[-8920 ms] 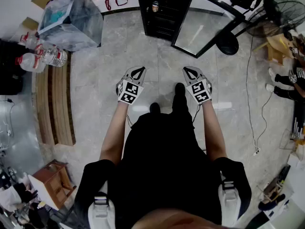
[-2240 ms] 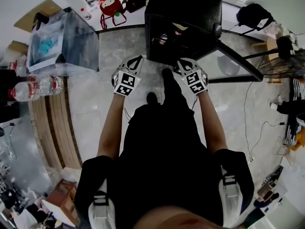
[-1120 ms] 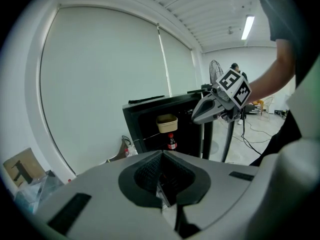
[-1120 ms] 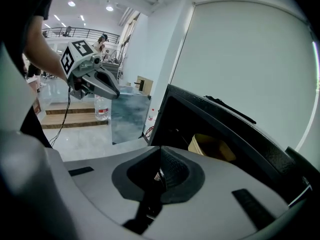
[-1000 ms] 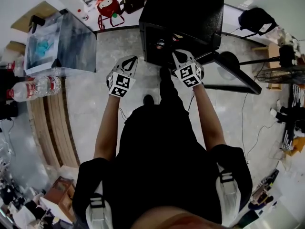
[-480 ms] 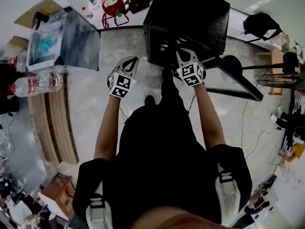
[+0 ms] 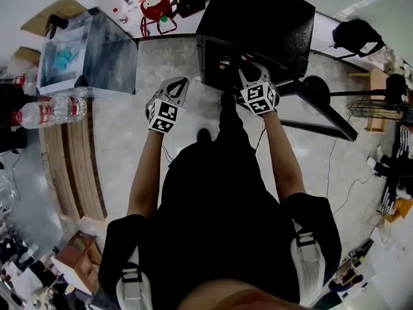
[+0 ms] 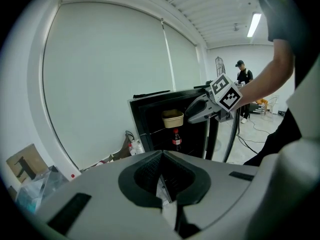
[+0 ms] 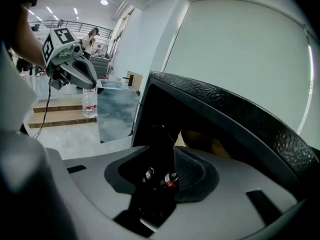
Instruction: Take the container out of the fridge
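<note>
A small black fridge [image 7: 258, 24] stands open in front of me. A tan container [image 8: 172, 118] sits on its upper shelf, with a cola bottle [image 8: 176, 139] on the shelf below. My right gripper [image 7: 247, 66] reaches into the fridge's opening. Its jaws have just been opening and nothing is gripped between them. In the right gripper view the container [image 9: 200, 140] shows just behind the right pad, and bottles [image 9: 170, 180] show through the gap. My left gripper [image 7: 177, 86] hangs shut over the floor, left of the fridge, holding nothing.
The fridge door [image 7: 316, 105] swings out to the right. A clear plastic box [image 7: 87, 44], a water bottle [image 7: 48, 112] and a wooden platform [image 7: 68, 166] lie to the left. A red bag [image 7: 155, 5] sits by the wall. A person [image 8: 244, 76] stands far off.
I have walked up to the fridge since the earliest frame. Over the last second my right gripper has edged further into the opening. The left gripper has barely moved.
</note>
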The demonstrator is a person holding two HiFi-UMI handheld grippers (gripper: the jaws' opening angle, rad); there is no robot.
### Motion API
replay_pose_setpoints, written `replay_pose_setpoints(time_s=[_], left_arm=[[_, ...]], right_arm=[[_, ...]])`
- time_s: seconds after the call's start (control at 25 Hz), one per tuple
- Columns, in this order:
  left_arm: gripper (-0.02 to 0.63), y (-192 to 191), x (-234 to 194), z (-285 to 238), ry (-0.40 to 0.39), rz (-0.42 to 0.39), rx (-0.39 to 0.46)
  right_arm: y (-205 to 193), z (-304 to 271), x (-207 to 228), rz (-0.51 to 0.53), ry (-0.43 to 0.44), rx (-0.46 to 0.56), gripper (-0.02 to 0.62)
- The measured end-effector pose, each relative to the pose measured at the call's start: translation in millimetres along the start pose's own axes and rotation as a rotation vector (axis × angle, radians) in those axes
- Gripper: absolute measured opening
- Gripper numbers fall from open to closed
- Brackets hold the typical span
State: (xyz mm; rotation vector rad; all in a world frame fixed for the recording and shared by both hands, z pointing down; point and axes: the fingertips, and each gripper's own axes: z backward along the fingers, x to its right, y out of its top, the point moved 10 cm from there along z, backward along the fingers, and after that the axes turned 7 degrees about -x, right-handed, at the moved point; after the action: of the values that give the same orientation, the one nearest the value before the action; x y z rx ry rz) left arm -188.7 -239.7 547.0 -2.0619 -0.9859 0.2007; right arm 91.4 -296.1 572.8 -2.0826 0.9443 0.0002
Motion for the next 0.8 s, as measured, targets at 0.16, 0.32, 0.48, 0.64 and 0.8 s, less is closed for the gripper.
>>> replay_pose_setpoints(time_s=[0.16,0.32,0.48,0.64,0.8], left_arm=[[0.018,-1,-2,-2,0.002,0.007,-0.008],[0.018,-2,-3,-1,0.007,0.012,-0.014],[0.018,-4,-4,-2,0.008,0.018,-0.02],[0.018,-6,-3,-2,0.006,0.021,-0.029],[0.018,-7,-3,-2,0.008,0.021,-0.033]], right_arm=[[-1,-6,4,0.0,-0.019,0.009,0.189],[0,-9,6,0.004,-0.034,0.013,0.22],[2,-15,7,0.0,-0.041,0.012,0.243],[2,-20,10,-0.005,-0.061,0.005,0.258],[2,-24,16,-0.013,-0.079,0.005,0.261]])
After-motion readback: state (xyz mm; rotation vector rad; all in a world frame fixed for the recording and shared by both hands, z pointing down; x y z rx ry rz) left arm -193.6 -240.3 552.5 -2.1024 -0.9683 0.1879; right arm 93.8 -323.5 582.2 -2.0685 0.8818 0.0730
